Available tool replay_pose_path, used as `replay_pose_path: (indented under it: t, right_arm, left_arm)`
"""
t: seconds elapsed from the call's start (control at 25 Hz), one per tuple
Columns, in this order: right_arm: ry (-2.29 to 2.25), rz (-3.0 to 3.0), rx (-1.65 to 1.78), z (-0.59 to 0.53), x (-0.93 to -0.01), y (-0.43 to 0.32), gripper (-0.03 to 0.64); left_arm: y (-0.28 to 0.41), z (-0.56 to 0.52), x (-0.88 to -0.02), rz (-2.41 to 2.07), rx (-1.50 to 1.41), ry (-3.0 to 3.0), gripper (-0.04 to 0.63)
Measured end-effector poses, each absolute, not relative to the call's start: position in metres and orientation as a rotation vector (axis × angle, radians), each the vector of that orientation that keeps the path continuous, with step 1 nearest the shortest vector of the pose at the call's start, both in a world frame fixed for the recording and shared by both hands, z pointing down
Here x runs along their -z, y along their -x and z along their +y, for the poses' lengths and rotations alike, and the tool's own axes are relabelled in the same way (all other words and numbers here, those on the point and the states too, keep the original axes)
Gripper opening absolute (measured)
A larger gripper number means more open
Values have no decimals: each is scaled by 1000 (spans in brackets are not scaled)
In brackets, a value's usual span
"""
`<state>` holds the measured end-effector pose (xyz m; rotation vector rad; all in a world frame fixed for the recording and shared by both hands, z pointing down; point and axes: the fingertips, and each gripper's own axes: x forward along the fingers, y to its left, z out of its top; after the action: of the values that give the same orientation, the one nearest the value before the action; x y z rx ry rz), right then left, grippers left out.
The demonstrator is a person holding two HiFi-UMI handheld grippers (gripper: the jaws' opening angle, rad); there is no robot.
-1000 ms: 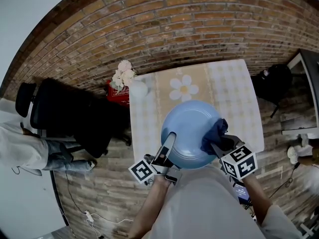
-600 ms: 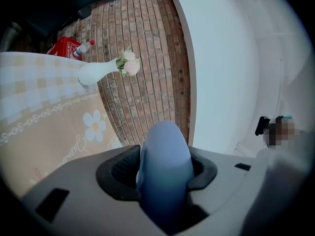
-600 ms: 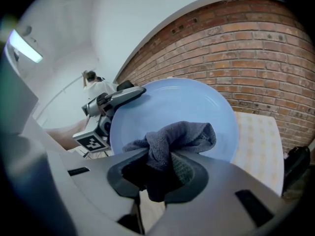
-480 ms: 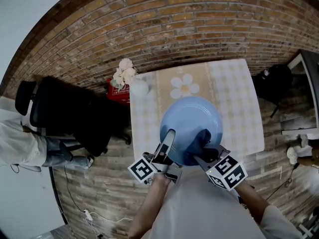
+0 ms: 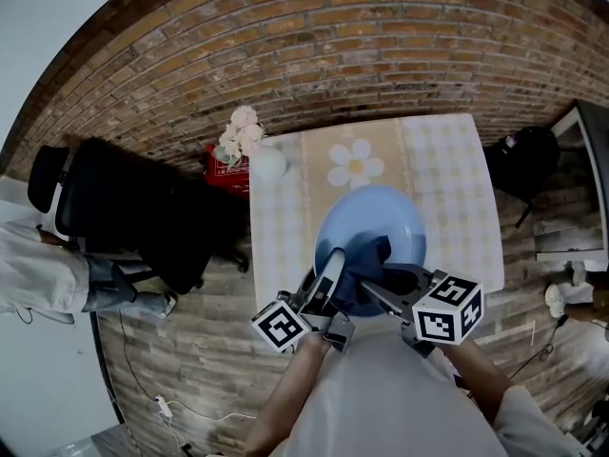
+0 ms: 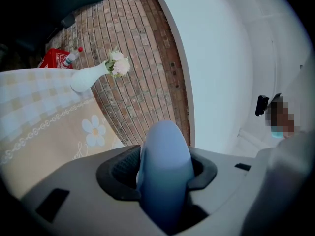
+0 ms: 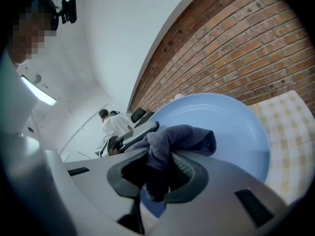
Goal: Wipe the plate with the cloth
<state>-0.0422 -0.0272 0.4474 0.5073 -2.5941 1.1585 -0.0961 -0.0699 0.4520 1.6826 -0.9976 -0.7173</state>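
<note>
Pinching the near-left rim of the blue plate (image 5: 395,219), the left tool (image 5: 332,265) had its jaws pressed onto the plate's edge. In the left gripper view that rim stood edge-on between the two ribbed pads. The right tool (image 5: 379,288) was clamped on a dark blue cloth (image 5: 366,255) — a fold ran down between its jaws, and the bunched upper part lay against the plate's face, on its near half. Seen from the right gripper view, the plate faced the camera with the cloth in front of its lower left part.

From the head view the plate overlapped the near edge of the desk (image 5: 457,188), which wore a checked cover with a daisy printed near its far middle. A white vase (image 5: 268,166) lay at the desk's far-left corner with pale flowers (image 5: 240,131) at its mouth, and a red box (image 5: 226,175) sat just beside it, off the desk's left side. Farther left stood a black chair (image 5: 124,208), and a person (image 5: 38,274) in a white top was at the left edge of the scene. A brick wall (image 5: 333,46) ran behind the desk's far side.
</note>
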Motion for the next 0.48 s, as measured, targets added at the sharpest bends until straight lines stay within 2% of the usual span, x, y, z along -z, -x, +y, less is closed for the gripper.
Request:
replay_pose_path:
  t: [0.48]
  right_arm:
    - [-1060,-2740,-858,-118,-380,-54,100]
  left_arm:
    - [100,-66,-441,-1043,693,-1740,204]
